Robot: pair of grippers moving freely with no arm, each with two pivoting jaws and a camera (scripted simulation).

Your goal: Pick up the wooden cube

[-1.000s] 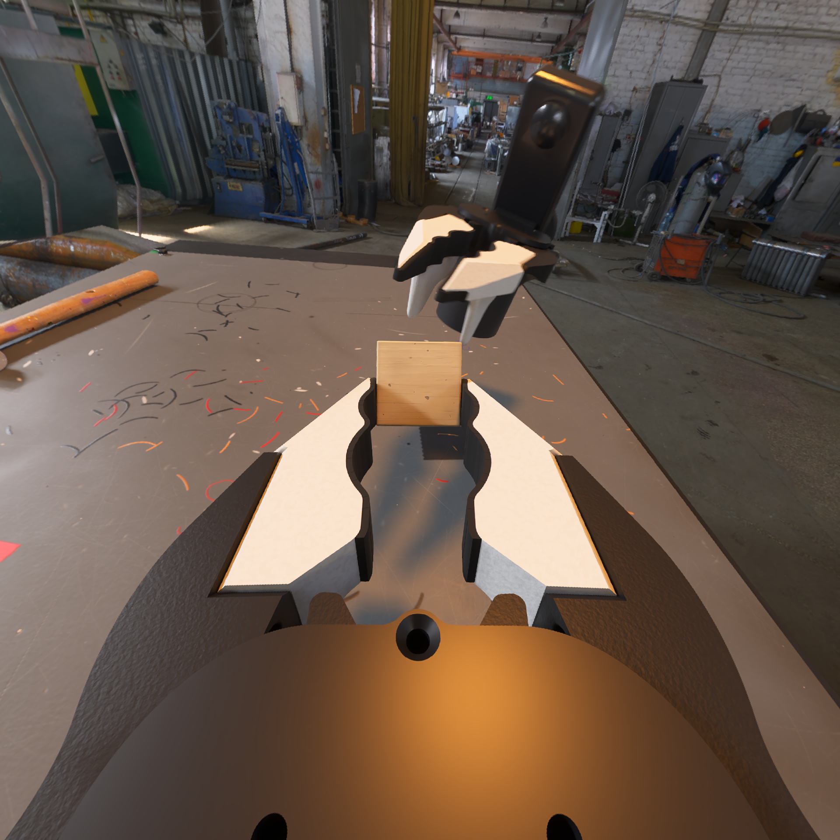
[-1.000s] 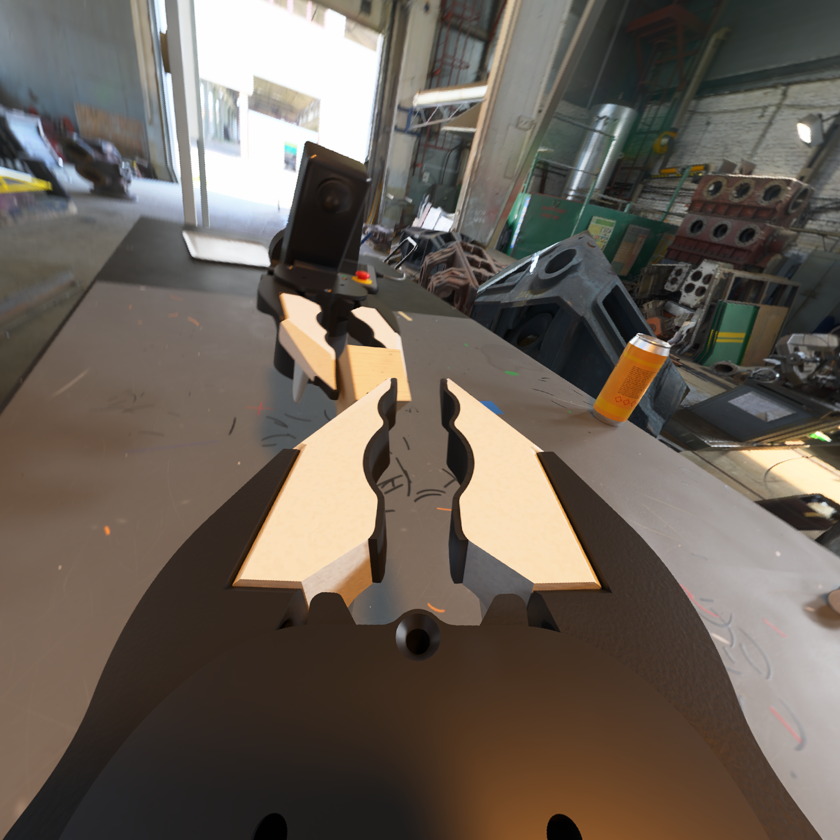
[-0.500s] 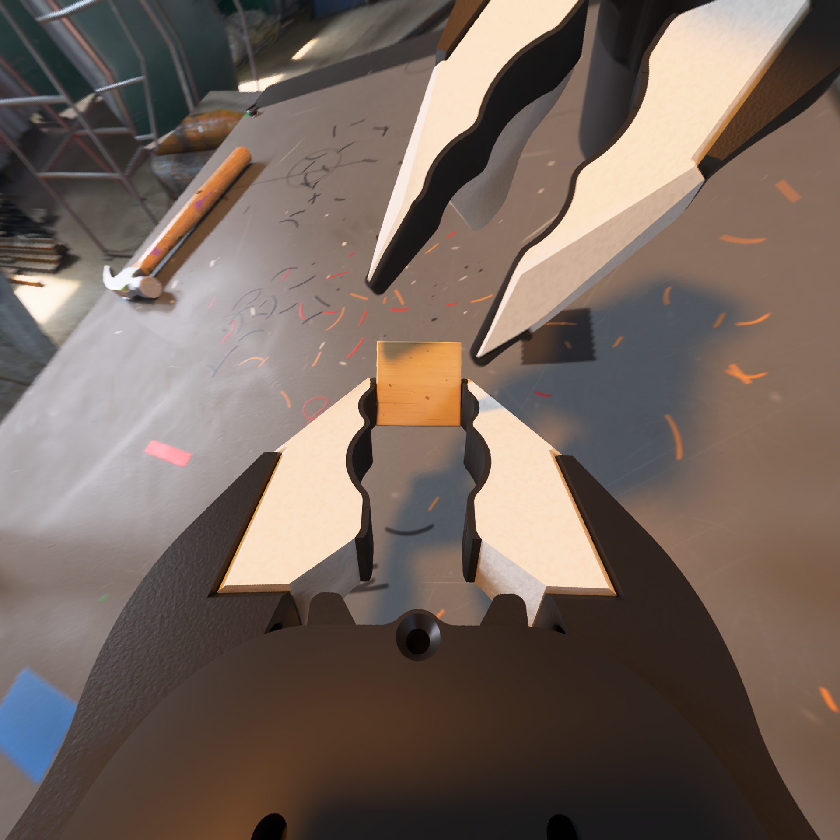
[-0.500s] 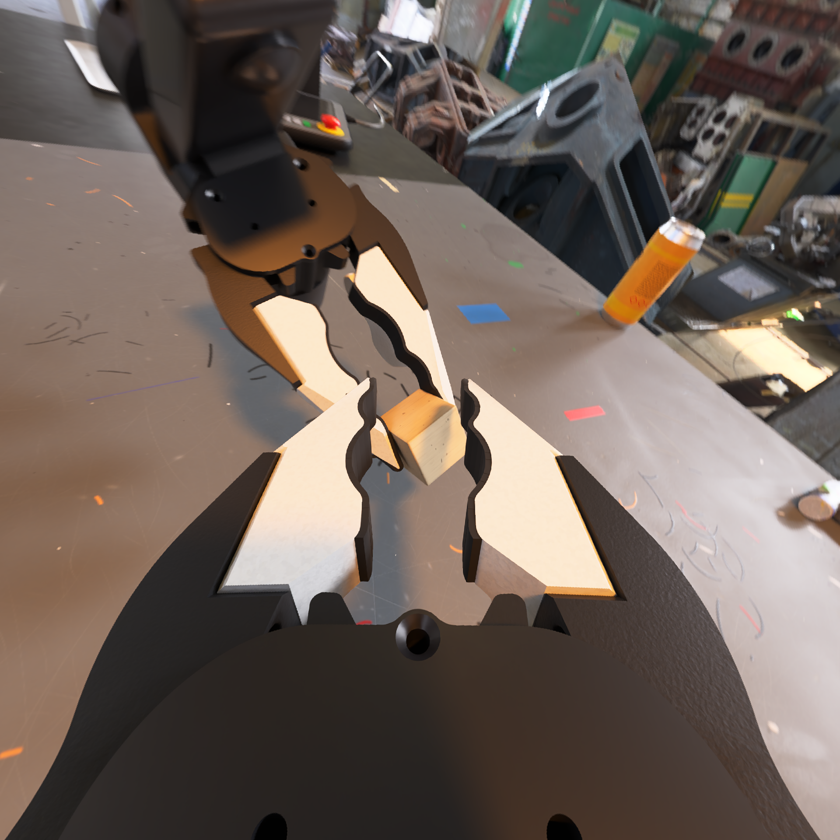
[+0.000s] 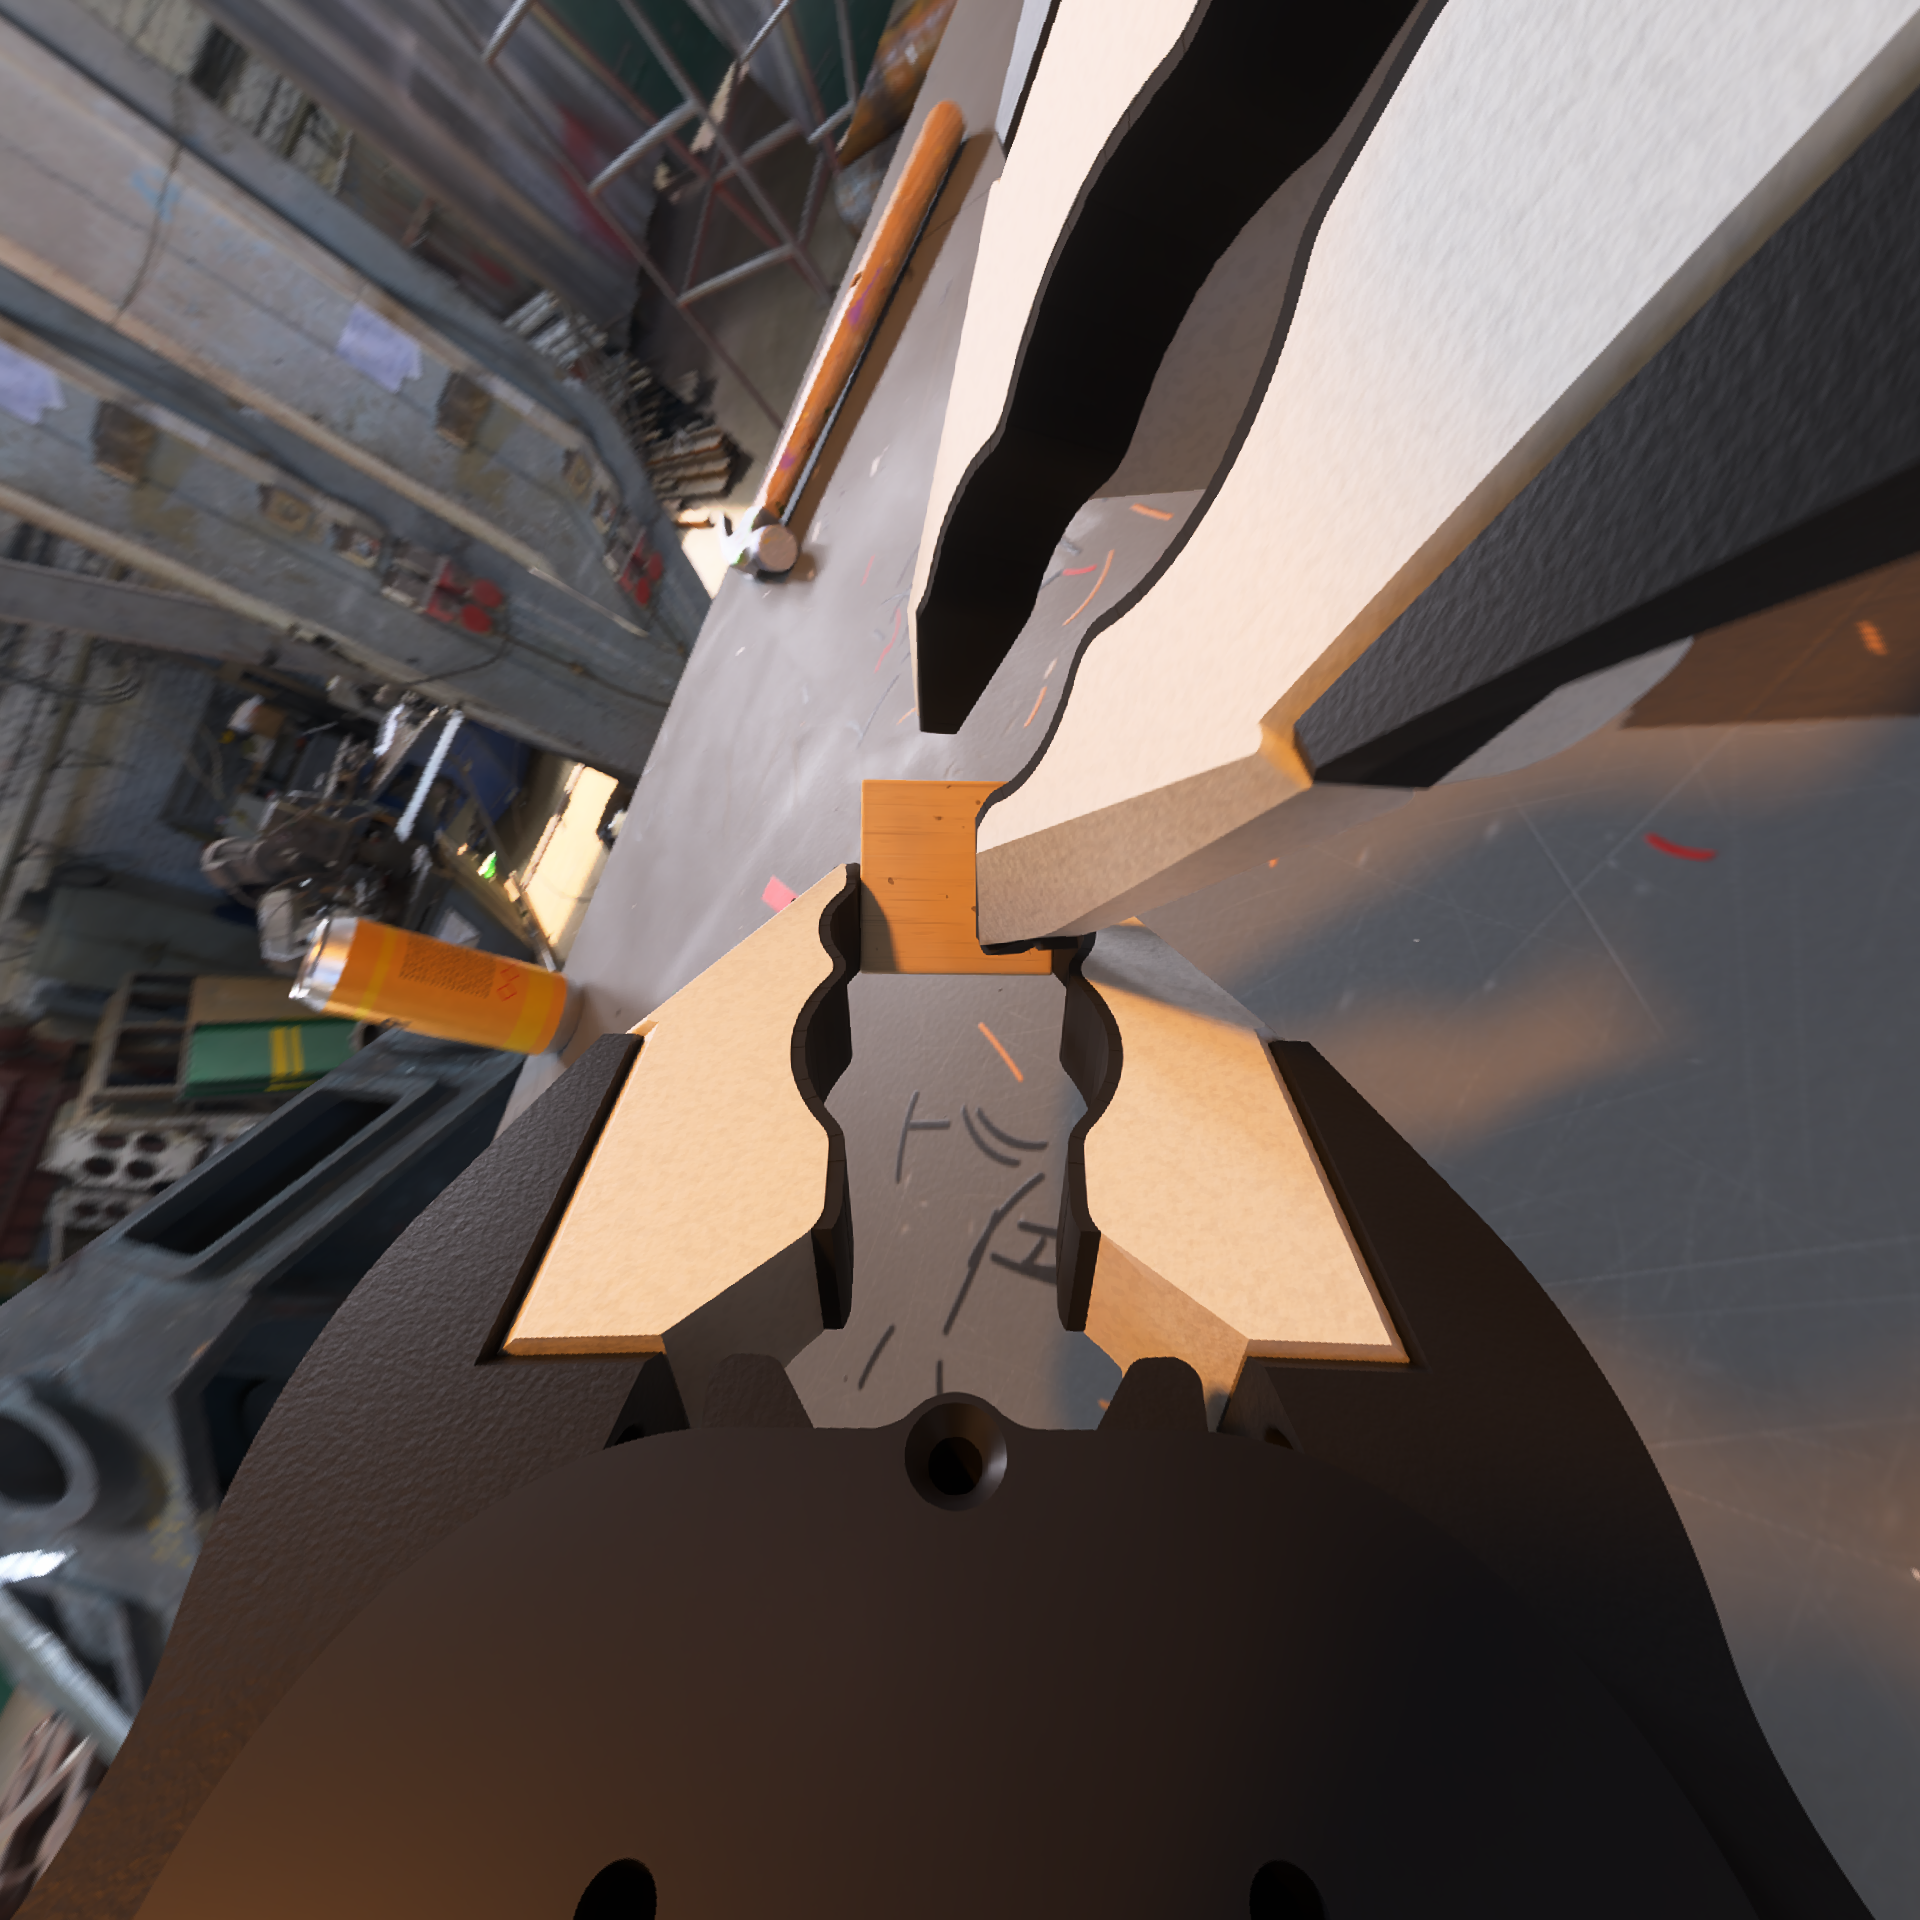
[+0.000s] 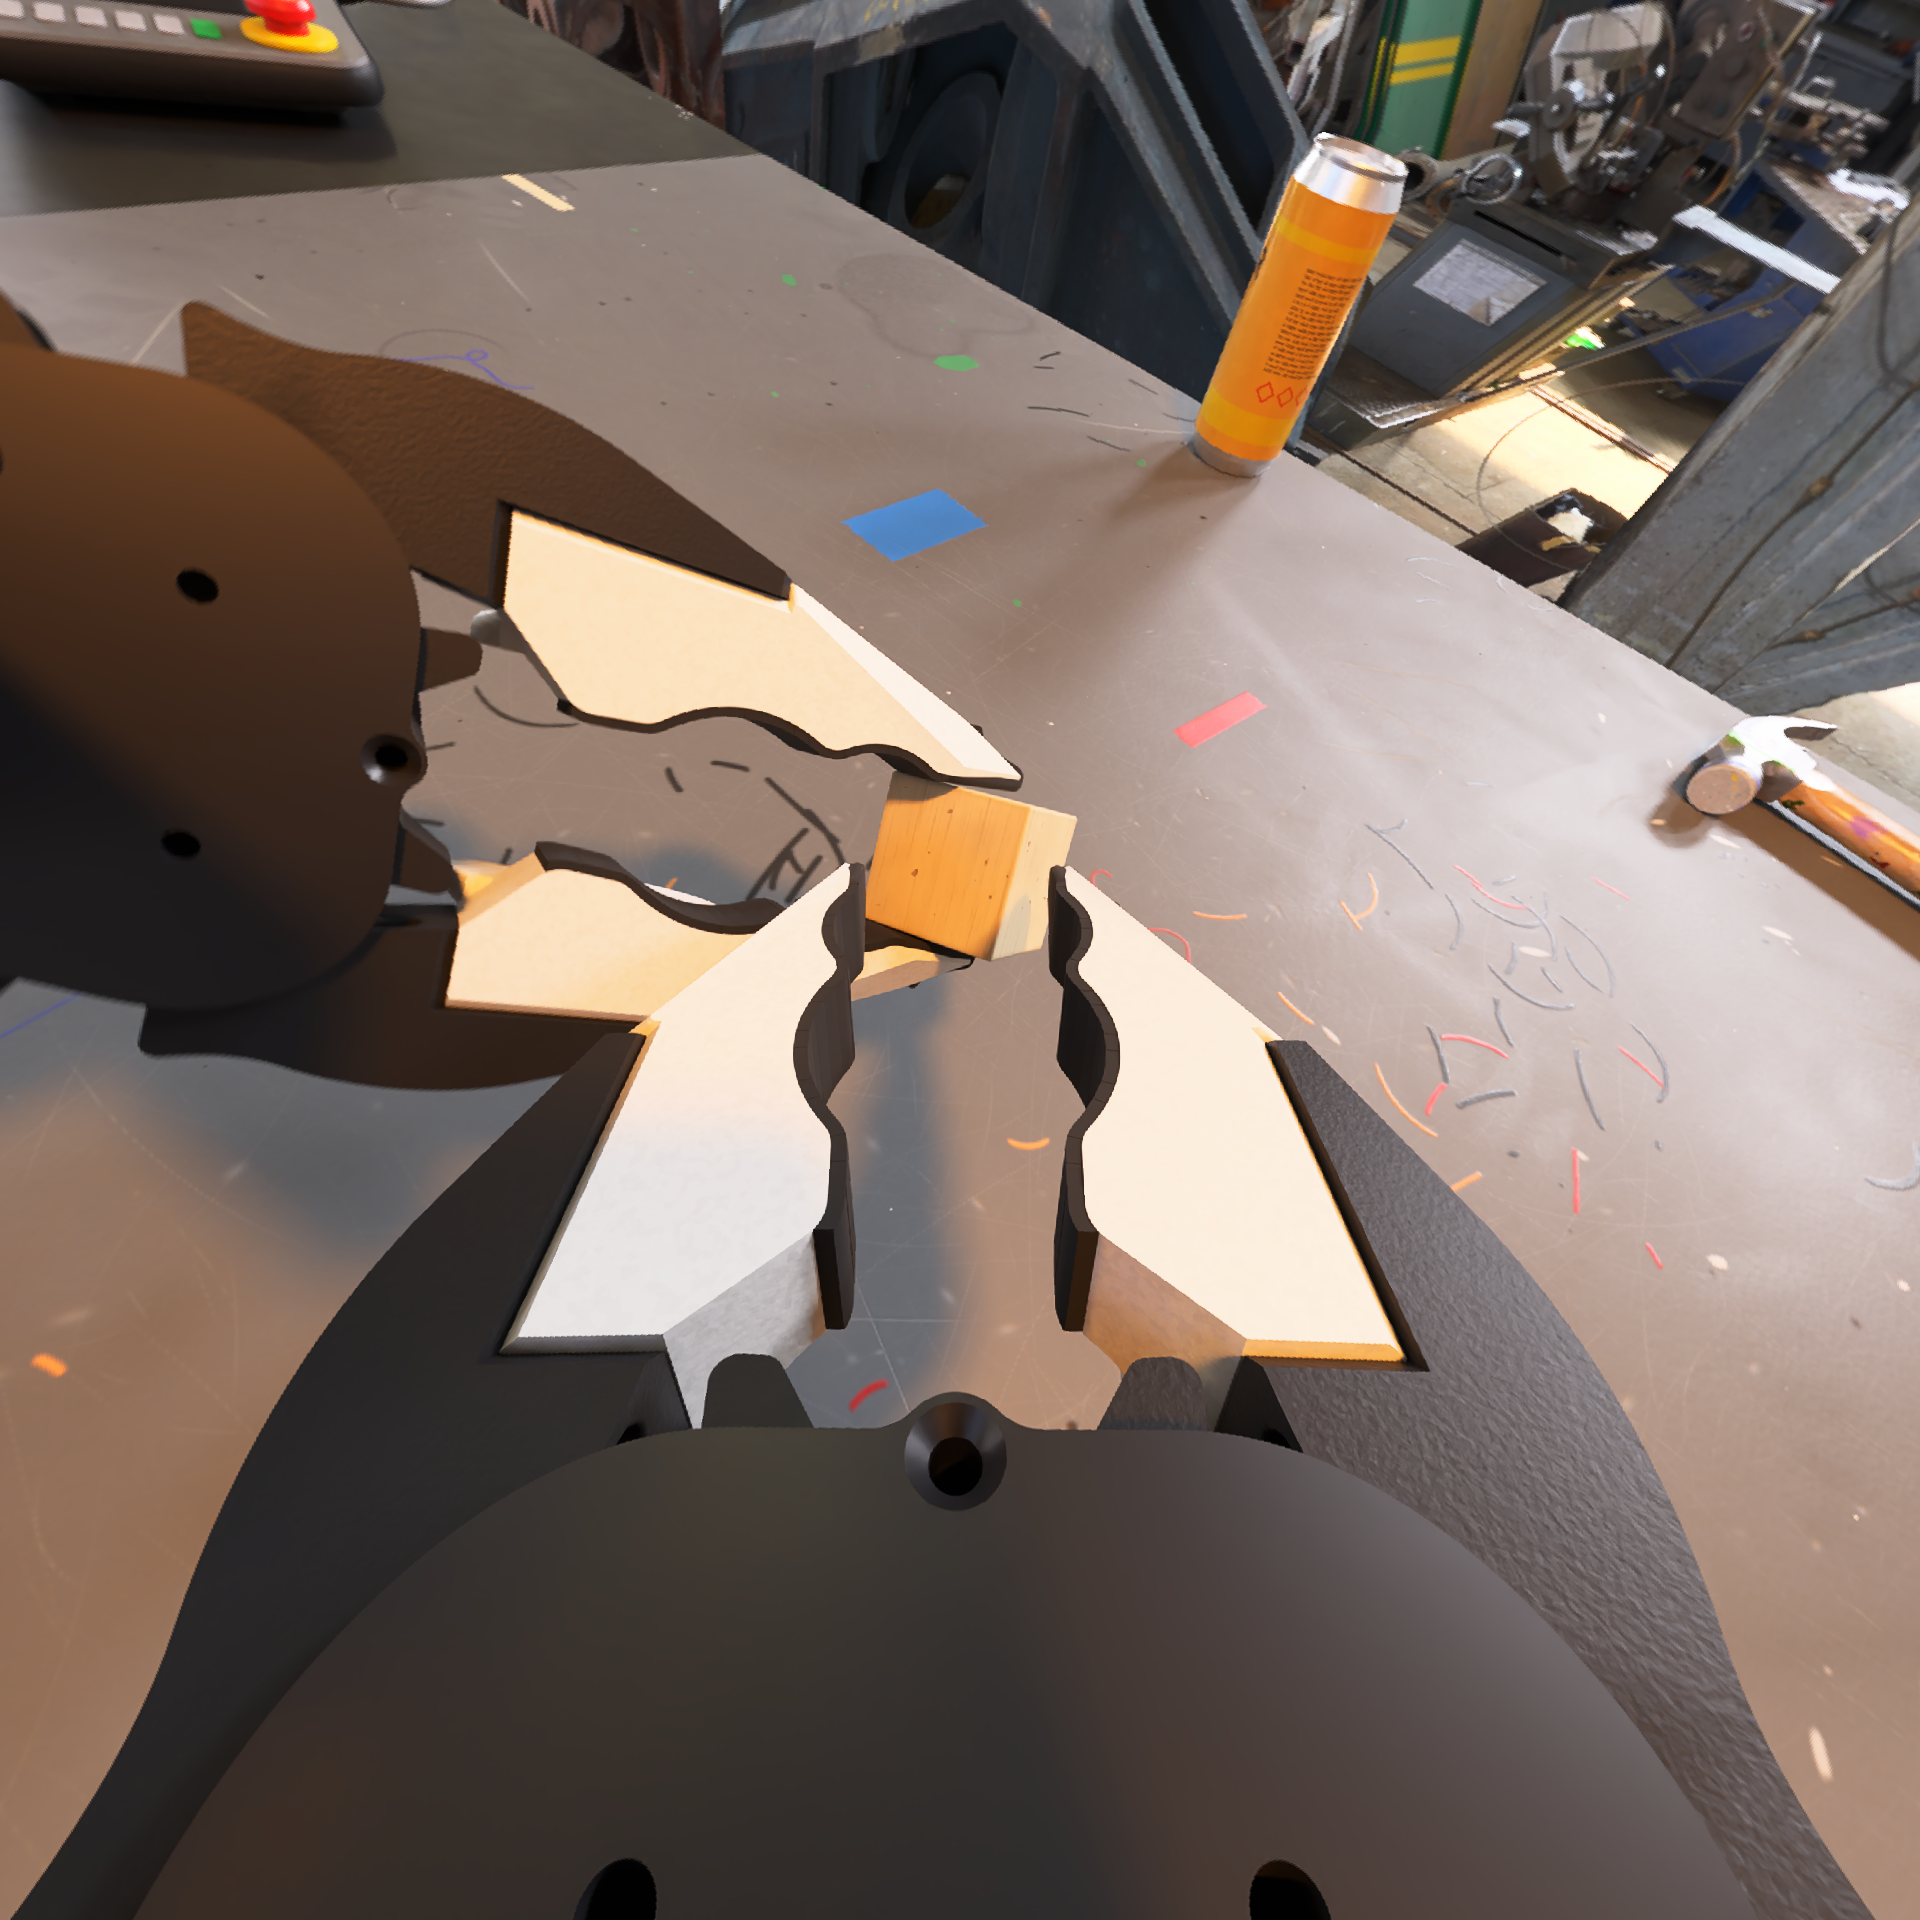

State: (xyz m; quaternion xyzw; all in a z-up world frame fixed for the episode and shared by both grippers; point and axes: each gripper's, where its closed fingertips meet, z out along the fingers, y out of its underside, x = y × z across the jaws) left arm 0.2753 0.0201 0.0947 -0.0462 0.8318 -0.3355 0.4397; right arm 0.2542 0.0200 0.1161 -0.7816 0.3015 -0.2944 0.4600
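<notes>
The wooden cube (image 5: 920, 883) is pinched between the tips of my left gripper (image 5: 956, 914), which is shut on it and holds it above the grey table (image 6: 1299, 644). In the right wrist view the left gripper (image 6: 971, 868) reaches in from the left, lying on its side, with the cube (image 6: 961, 873) at its tips. My right gripper (image 6: 954, 883) is open, and its two fingertips flank the cube's near part. In the left wrist view the right gripper (image 5: 966, 826) comes in from the top right, one finger covering the cube's right side.
An orange can (image 6: 1299, 312) stands at the table's far edge; it also shows in the left wrist view (image 5: 431, 987). A hammer (image 6: 1766, 769) lies at the right edge. A control pendant (image 6: 187, 52) sits at the far left. Blue (image 6: 914, 523) and red (image 6: 1218, 719) patches mark the table.
The left gripper has rolled onto its side with the cube still in it. The right gripper opened wider and closed in, so its fingertips now flank the cube.
</notes>
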